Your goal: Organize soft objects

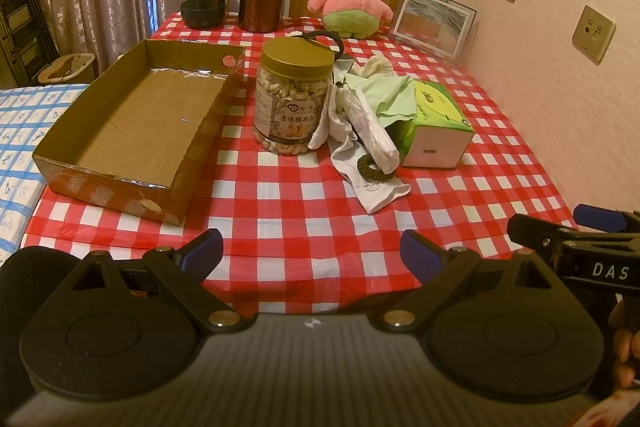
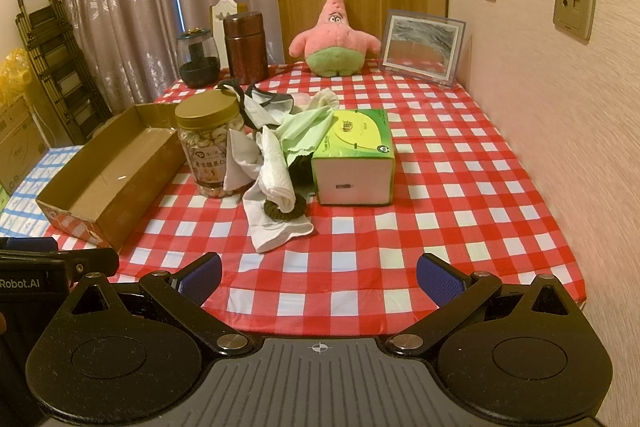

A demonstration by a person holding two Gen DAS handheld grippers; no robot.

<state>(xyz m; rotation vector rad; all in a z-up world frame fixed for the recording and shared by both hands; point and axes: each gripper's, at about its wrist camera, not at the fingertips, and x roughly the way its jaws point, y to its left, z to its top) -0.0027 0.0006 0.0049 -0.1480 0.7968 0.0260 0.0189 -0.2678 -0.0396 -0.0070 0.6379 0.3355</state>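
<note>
Checked table [image 1: 304, 195] | cashew jar [image 1: 291, 95], tissue box [image 1: 436, 123] flank cloth pile [image 1: 372, 131] | both claws spread, empty

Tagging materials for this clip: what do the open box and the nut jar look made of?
Open box: brown corrugated cardboard, matte, with torn edges and glossy tape along the rims. Nut jar: clear plastic by the look, possibly glass, since the nuts show through; the gold lid is smooth.
</note>
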